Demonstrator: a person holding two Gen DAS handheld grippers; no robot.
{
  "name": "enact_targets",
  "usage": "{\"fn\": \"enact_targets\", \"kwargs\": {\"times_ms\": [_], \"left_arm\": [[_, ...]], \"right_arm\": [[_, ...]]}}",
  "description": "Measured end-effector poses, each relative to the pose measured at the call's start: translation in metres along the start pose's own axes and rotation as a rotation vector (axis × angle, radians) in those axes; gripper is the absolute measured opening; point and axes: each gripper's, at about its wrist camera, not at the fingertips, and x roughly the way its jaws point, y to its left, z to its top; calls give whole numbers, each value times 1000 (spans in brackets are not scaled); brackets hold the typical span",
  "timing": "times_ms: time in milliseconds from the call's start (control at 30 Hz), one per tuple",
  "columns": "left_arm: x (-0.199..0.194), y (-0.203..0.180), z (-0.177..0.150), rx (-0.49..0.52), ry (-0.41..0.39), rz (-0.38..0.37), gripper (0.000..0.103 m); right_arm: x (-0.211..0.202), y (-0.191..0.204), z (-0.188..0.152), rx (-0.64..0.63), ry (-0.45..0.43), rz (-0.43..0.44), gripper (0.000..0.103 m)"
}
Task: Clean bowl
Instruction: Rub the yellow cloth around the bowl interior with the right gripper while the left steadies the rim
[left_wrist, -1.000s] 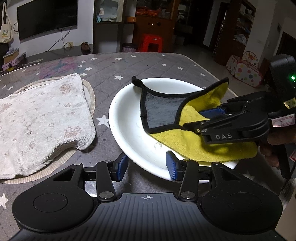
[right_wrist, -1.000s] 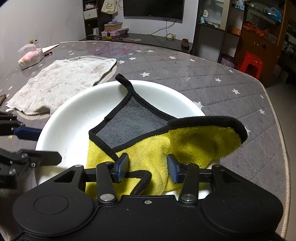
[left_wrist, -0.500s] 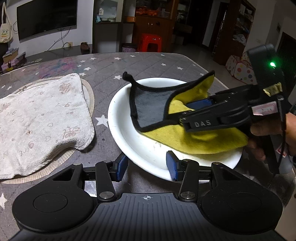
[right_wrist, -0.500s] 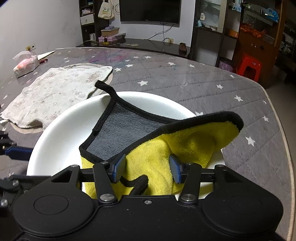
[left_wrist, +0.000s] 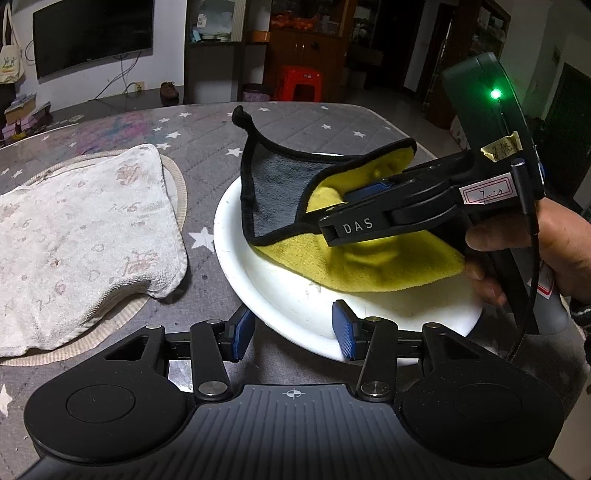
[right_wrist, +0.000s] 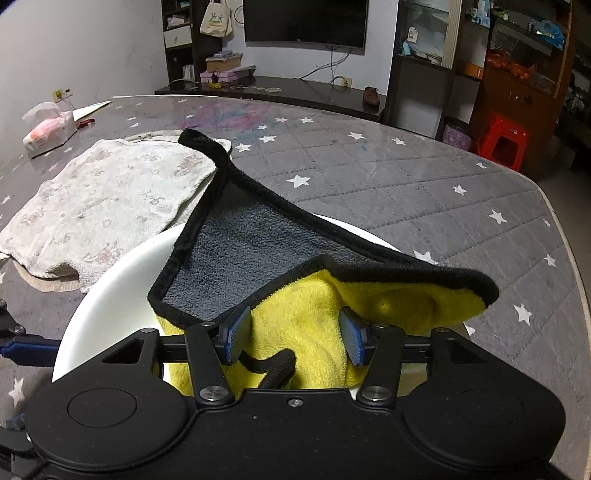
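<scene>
A white bowl (left_wrist: 295, 314) stands on the grey star-patterned table. My left gripper (left_wrist: 293, 330) straddles its near rim, one pad outside and one inside, shut on it. A cloth (left_wrist: 369, 266), yellow on one side, grey on the other and trimmed in black, hangs partly raised over the bowl. My right gripper (left_wrist: 340, 210) comes in from the right, shut on a bunch of that cloth. In the right wrist view the cloth (right_wrist: 251, 258) bulges between the pads of the right gripper (right_wrist: 293, 336) above the bowl (right_wrist: 110, 288). The left fingers (right_wrist: 26, 349) show at the left edge.
A worn white towel (left_wrist: 81, 240) lies on a round beige mat (left_wrist: 177, 206) left of the bowl. A tissue pack (right_wrist: 48, 129) sits at the table's far left. The table's edge (right_wrist: 569, 258) curves close on the right. A hand (left_wrist: 535, 251) holds the right gripper.
The right gripper has lifted the cloth and carried it across the bowl, so its grey corner now stands up off the dish. The left gripper and the bowl have stayed put.
</scene>
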Motion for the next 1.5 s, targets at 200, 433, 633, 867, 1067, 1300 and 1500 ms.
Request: {"fn": "enact_targets", "kwargs": {"times_ms": [200,433,633,867,1067,1300,1500], "left_arm": [[0,-1,-1,4,-3,4,48],[3,1,0,9,-9,10,48],[6,3,0,9,-13,6,48],[8,6,0,9,-15,1,48],[9,7,0,10,-15,0,49],[9,5,0,11,-13,0,49],[9,6,0,11,-12,-3,49]], "right_arm": [[-5,2,-5,-5,2,10,56],[-17,3,-17,-26,9,22,56],[-29,0,-27,-32,22,28,56],[-40,-2,-37,-36,48,28,56],[-43,-5,-41,-31,44,27,56],[-35,-9,-34,-18,31,20,56],[-25,-10,-27,-5,22,13,57]]}}
